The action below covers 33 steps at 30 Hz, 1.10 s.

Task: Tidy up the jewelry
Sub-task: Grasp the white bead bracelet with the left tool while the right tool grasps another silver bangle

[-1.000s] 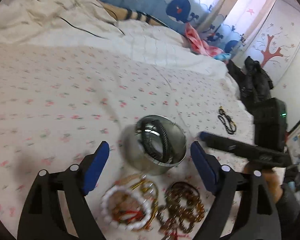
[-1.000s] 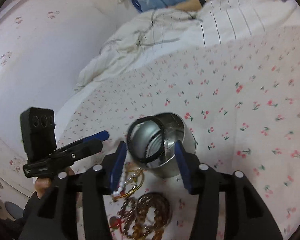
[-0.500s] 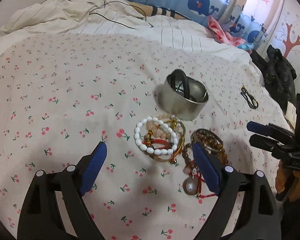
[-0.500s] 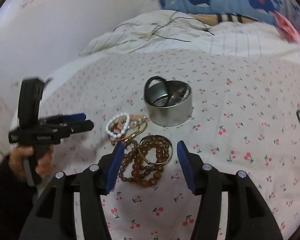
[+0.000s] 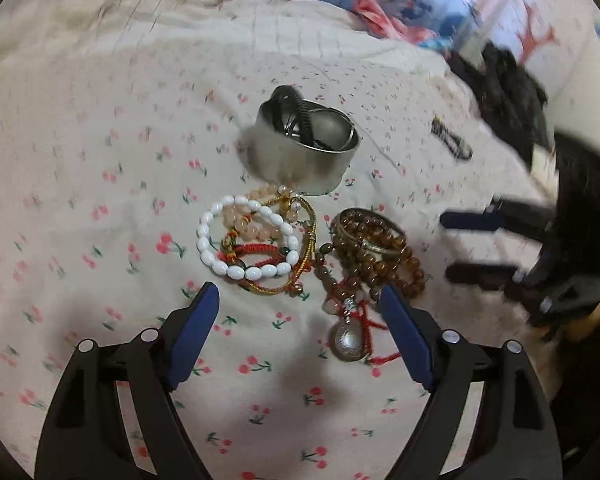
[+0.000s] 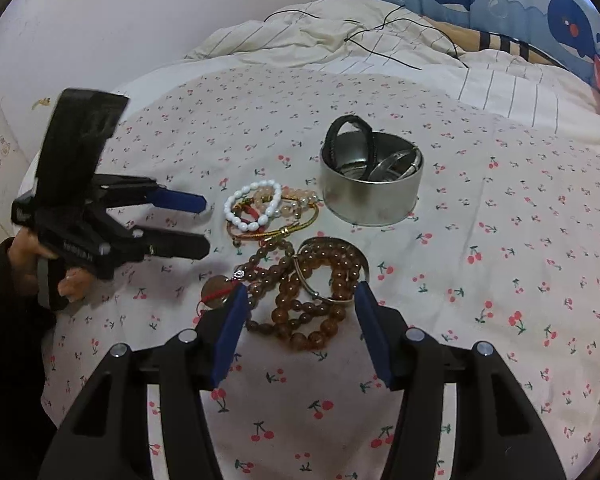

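We see the bed [image 6: 500, 208], its sheet printed with small cherries, carrying all the jewelry. A round metal tin [image 6: 370, 196] stands upright on it, with a black band [image 6: 350, 128] leaning up over its rim and silver bangles [image 6: 396, 164] lying inside.

Just in front of the tin lies a tangle with a white bead bracelet [image 5: 246, 240], pale peach beads, a red cord and a gold cord bangle [image 6: 278, 232]. Beside that tangle sits a heap of brown bead bracelets [image 6: 308, 292], with a round pendant [image 5: 348, 340] on red thread at its edge. A black bead string [image 5: 450, 140] lies well apart, nearer the bed's far side.

Our left claw [image 5: 300, 308] hovers wide open over the sheet, nothing gripped, the pendant just inside its right finger; its jaws have just been closing slightly. Our right claw [image 6: 300, 300] hangs partly open above the brown beads, which show between its 2 fingers, but the pads do not press on them. A hand [image 6: 40, 276] holds the left claw's handle.
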{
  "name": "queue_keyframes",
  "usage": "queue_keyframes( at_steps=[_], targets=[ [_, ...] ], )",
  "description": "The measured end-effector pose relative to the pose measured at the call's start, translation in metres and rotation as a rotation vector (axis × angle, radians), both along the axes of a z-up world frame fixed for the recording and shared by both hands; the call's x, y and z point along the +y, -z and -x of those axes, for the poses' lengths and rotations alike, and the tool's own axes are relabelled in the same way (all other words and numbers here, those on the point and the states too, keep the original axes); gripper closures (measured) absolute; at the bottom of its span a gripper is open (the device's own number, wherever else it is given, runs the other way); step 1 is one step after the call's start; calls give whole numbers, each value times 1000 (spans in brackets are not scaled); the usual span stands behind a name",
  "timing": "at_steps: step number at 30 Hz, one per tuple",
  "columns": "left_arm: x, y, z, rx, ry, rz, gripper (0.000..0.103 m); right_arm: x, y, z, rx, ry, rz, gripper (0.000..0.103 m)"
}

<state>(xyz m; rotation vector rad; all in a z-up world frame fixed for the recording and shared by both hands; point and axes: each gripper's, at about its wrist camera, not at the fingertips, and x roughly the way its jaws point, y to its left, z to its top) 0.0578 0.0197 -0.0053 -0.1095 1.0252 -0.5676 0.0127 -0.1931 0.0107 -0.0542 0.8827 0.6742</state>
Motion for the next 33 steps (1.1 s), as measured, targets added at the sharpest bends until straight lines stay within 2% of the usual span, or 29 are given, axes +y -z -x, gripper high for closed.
queue_keyframes(
  at_steps=[2, 4, 7, 13, 15, 18, 23, 26, 29, 33],
  targets=[
    [9, 4, -6, 40, -41, 55, 24, 4, 3, -2, 3, -7, 11, 48],
    [14, 8, -11, 51, -77, 76, 24, 8, 5, -2, 7, -16, 17, 48],
    [15, 17, -21, 88, -93, 141, 24, 12, 6, -1, 12, -29, 18, 48],
    [38, 39, -40, 234, -197, 412, 24, 17, 10, -5, 23, -38, 7, 48],
    [42, 46, -44, 268, -229, 466, 24, 17, 11, -5, 20, -38, 9, 48],
    [38, 51, -48, 283, -254, 457, 26, 19, 11, -6, 14, -40, 13, 48],
    [32, 54, -53, 288, -294, 403, 47, 21, 14, -10, 14, -40, 14, 48],
    [34, 54, -55, 292, -306, 399, 54, 22, 16, -13, 14, -42, 5, 48],
    [34, 53, -56, 281, -305, 360, 62, 27, 15, -18, -4, -53, 19, 48],
    [39, 50, -53, 270, -302, 331, 67, 35, 18, -26, -7, -73, 46, 48]
  ],
)
